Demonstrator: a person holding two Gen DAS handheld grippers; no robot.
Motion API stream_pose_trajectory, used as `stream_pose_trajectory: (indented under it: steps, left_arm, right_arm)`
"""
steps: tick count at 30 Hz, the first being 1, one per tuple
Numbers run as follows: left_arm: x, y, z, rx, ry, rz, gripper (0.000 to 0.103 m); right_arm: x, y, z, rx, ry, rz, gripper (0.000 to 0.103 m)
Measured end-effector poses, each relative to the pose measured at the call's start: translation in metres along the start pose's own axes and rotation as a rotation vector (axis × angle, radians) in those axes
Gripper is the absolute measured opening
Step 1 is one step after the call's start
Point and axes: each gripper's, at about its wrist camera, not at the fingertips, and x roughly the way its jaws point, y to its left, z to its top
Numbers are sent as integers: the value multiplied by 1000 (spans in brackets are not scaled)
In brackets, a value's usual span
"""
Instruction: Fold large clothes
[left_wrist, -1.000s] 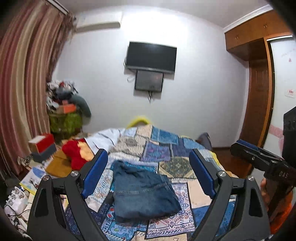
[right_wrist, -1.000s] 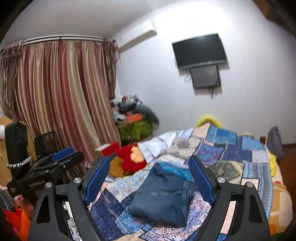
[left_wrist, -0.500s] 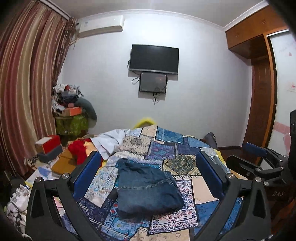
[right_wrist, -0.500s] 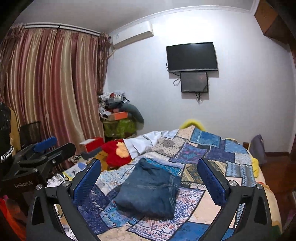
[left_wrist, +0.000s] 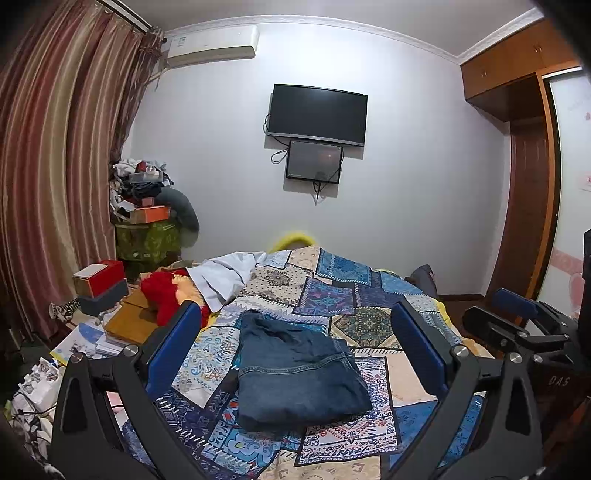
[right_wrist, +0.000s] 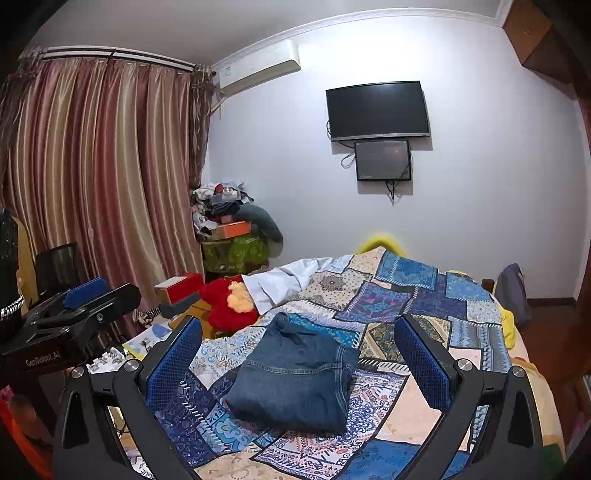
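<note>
A folded pair of blue jeans (left_wrist: 295, 373) lies flat on the patchwork bedspread (left_wrist: 354, 295); it also shows in the right wrist view (right_wrist: 299, 376). My left gripper (left_wrist: 295, 347) is open and empty, held back from and above the jeans. My right gripper (right_wrist: 295, 350) is open and empty too, likewise clear of the jeans. The right gripper shows at the right edge of the left wrist view (left_wrist: 517, 321). The left gripper shows at the left of the right wrist view (right_wrist: 74, 310).
A red plush toy (left_wrist: 166, 291) and a white cloth (left_wrist: 225, 273) lie at the bed's left. Boxes (left_wrist: 99, 280), papers and clutter sit left of the bed. Curtains (left_wrist: 48, 177) hang left, a wardrobe (left_wrist: 524, 206) stands right, a TV (left_wrist: 317, 114) hangs on the far wall.
Both grippers have pulled back and tilted up from the jeans, and their jaws stand a little wider. The jeans have not moved.
</note>
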Motion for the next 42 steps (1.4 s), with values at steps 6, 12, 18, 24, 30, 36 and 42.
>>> stream_pose_trajectory:
  steps: [6, 12, 18, 24, 30, 36, 42]
  left_arm:
    - [1, -4, -2, 13, 5, 4, 103]
    - [3, -6, -3, 12, 13, 2, 103]
    - [4, -7, -3, 14, 13, 4, 103]
    - [6, -5, -4, 9, 23, -12, 103]
    - [8, -3, -3, -2, 31, -33, 103]
    - [10, 1, -3, -17, 37, -56, 103]
    - [11, 2, -3, -29, 43, -68, 103]
  right_arm:
    - [-1, -3, 0, 22, -5, -5, 103]
    - [-2, -6, -1, 32, -1, -9, 103]
    - [-2, -7, -1, 34, -1, -7, 103]
    - [-2, -8, 0, 32, -2, -6, 103]
    - [-4, -6, 0, 33, -8, -12, 103]
    - [-5, -5, 1, 33, -10, -15, 103]
    - [-4, -4, 6, 35, -14, -19, 103]
